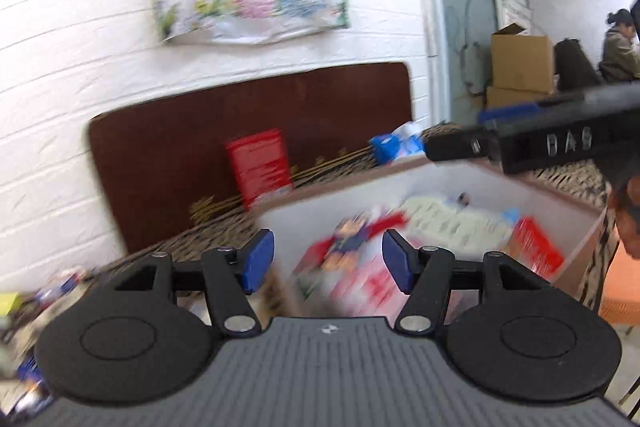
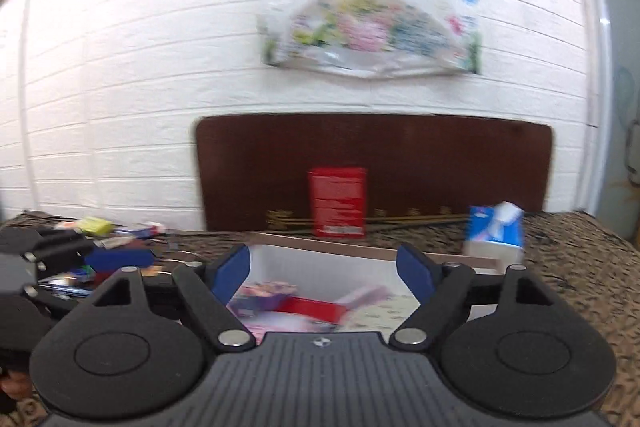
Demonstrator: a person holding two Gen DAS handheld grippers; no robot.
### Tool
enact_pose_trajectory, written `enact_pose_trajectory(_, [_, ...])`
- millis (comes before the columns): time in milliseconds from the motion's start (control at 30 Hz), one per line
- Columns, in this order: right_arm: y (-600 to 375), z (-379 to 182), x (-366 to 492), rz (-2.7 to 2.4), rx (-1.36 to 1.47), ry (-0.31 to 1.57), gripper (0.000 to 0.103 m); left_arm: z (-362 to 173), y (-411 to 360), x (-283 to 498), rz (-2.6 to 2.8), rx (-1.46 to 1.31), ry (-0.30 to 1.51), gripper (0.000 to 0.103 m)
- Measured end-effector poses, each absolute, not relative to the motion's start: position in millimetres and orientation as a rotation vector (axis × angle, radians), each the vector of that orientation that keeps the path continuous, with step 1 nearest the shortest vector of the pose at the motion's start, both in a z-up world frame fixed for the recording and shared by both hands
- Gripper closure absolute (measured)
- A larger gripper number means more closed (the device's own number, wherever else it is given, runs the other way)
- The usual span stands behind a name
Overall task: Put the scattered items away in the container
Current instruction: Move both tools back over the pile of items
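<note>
My left gripper (image 1: 328, 263) is open over the near edge of a white-walled cardboard box (image 1: 320, 215). A blurred red and blue packet (image 1: 352, 239) shows beyond the blue pads (image 1: 258, 261), and neither pad touches it. More packets and a red carton (image 1: 536, 247) lie inside. A finger of the right gripper (image 1: 460, 147) reaches in from the upper right. My right gripper (image 2: 323, 275) is open above the same box (image 2: 320, 259), with a purple packet (image 2: 268, 291) and a red box (image 2: 316, 307) below it. Scattered small items (image 2: 96, 227) lie on the left.
A red tin (image 2: 338, 203) stands behind the box against a dark brown board (image 2: 440, 167). A blue tissue box (image 2: 496, 231) sits at the back right. A plastic bag (image 2: 368, 7) hangs on the white wall. Cardboard boxes (image 1: 520, 63) and a seated person (image 1: 616, 47) are far right.
</note>
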State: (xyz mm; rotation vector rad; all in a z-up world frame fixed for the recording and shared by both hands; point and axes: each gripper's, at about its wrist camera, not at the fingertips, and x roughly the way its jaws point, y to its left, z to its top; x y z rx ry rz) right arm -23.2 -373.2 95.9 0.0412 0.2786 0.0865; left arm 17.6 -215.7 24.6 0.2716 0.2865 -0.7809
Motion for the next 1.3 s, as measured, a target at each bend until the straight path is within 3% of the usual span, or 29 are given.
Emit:
enact_pose_trajectory(367, [-228,60,5,0.453,0.016,0.345,0.022,-23,-78,24,-0.422,0.237,0.467,0.043])
enact_pose_trajectory(633, [-165,33,37,0.576,-0.007,0.444,0.022,-27,1,54,-0.158,0.244,0.452,0.043])
enact_pose_trajectory(1133, [-144,6,67,0.578,-0.011,0.515,0.019,-42,9,99,-0.098,0.389,0.458,0.042])
enact_pose_trajectory(1300, [-141,-8,94,0.570,-0.015,0.563,0.019,-51,14,99,-0.114,0.359,0.518,0.031])
